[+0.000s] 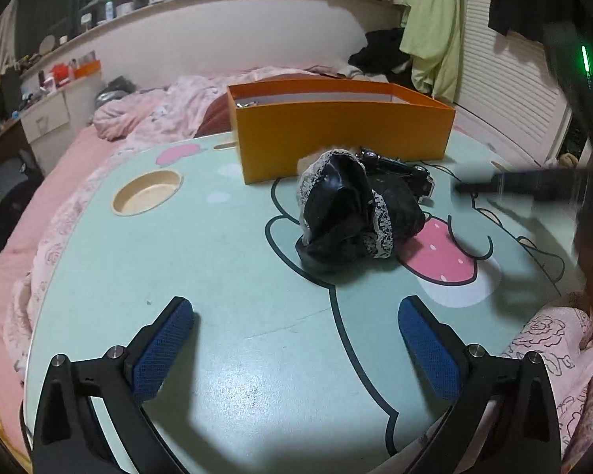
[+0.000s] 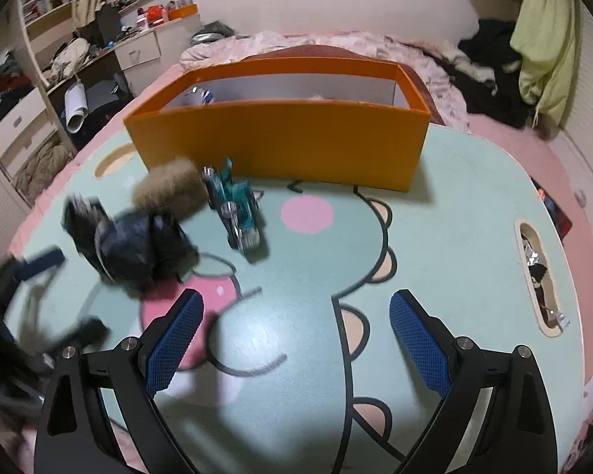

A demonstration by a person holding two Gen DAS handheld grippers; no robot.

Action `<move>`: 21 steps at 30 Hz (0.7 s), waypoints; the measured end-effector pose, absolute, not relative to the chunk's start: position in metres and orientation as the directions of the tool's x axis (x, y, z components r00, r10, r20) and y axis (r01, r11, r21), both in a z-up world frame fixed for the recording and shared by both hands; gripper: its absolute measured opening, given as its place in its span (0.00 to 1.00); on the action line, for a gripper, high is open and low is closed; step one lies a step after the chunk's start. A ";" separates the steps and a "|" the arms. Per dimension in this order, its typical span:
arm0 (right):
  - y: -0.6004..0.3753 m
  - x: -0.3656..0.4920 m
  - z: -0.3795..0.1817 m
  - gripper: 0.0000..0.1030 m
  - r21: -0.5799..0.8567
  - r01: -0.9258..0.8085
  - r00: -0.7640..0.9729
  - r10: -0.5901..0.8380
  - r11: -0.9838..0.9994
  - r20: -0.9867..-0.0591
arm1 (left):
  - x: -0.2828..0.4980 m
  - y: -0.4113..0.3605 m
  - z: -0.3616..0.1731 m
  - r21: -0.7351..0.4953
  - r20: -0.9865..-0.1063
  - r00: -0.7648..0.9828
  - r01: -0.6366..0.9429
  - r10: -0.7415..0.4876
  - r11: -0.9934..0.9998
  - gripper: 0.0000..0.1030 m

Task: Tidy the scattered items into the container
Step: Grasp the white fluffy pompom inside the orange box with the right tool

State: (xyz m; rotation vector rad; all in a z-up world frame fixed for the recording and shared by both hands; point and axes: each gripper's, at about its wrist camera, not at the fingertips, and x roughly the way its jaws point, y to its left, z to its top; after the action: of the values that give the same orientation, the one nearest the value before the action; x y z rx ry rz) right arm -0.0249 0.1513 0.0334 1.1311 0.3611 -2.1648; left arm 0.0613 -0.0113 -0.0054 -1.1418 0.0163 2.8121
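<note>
An orange box (image 1: 344,134) stands open at the far side of a mint-green cartoon table (image 1: 178,260); it also shows in the right wrist view (image 2: 280,142). In front of it lies a black lace-trimmed cloth bundle (image 1: 355,213), seen blurred in the right wrist view (image 2: 134,245). A teal toy car (image 2: 237,209) and a brown furry item (image 2: 170,189) lie beside it. My left gripper (image 1: 296,331) is open and empty, short of the bundle. My right gripper (image 2: 296,328) is open and empty above the table; its blurred finger shows in the left wrist view (image 1: 514,185).
The table has a round cup recess (image 1: 146,191) and a slot with small items (image 2: 541,276). It sits on a bed with pink bedding (image 1: 146,110). A green garment (image 2: 545,39) hangs at the right. Cluttered shelves (image 2: 39,59) stand at the left.
</note>
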 end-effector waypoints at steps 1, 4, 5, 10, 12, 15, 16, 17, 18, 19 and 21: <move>0.149 -0.029 0.047 0.93 0.085 0.665 -0.405 -0.454 -0.742 -0.794 | 0.062 -0.011 -0.005 -0.030 -0.694 -0.714 -0.103 0.095 -0.994 1.00; 0.134 -0.050 0.093 0.92 0.144 0.659 -0.400 -0.505 -0.739 -0.765 | 0.062 -0.011 -0.006 -0.031 -0.691 -0.716 -0.104 0.096 -0.994 1.00; 0.124 -0.062 0.105 0.90 0.160 0.656 -0.386 -0.510 -0.738 -0.769 | 0.063 -0.010 -0.006 -0.031 -0.690 -0.717 -0.104 0.097 -0.994 1.00; 0.069 -0.124 0.099 0.47 0.104 0.615 -0.308 -0.359 -0.782 -0.881 | 0.064 -0.011 -0.006 -0.034 -0.685 -0.721 -0.107 0.101 -0.994 1.00; 0.059 -0.145 0.077 0.38 0.076 0.585 -0.262 -0.277 -0.808 -0.925 | 0.064 -0.011 -0.006 -0.036 -0.684 -0.722 -0.109 0.104 -0.993 1.00; 0.057 -0.160 0.050 0.38 0.056 0.548 -0.226 -0.212 -0.835 -0.951 | 0.064 -0.012 -0.006 -0.037 -0.682 -0.724 -0.111 0.107 -0.993 1.00; 0.058 -0.162 0.043 0.38 0.051 0.536 -0.222 -0.199 -0.843 -0.955 | 0.064 -0.012 -0.006 -0.037 -0.681 -0.724 -0.112 0.107 -0.993 1.00; 0.058 -0.165 0.037 0.38 0.067 0.532 -0.205 -0.206 -0.844 -0.957 | 0.063 -0.012 -0.006 -0.038 -0.681 -0.725 -0.112 0.108 -0.993 1.00; 0.058 -0.167 0.031 0.37 0.086 0.539 -0.185 -0.217 -0.838 -0.959 | 0.063 -0.012 -0.006 -0.038 -0.681 -0.725 -0.112 0.108 -0.993 1.00; 0.058 -0.169 0.025 0.22 0.102 0.543 -0.166 -0.226 -0.834 -0.960 | 0.063 -0.011 -0.006 -0.037 -0.681 -0.725 -0.112 0.107 -0.993 1.00; 0.063 -0.167 0.026 0.23 0.125 0.530 -0.177 -0.254 -0.839 -0.951 | 0.063 -0.011 -0.006 -0.038 -0.680 -0.725 -0.112 0.108 -0.993 1.00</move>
State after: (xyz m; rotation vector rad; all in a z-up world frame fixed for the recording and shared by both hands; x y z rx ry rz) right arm -0.1668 0.0625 0.0256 1.5921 0.3183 -2.0549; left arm 0.0635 -0.0112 -0.0062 -1.1087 0.0089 2.8125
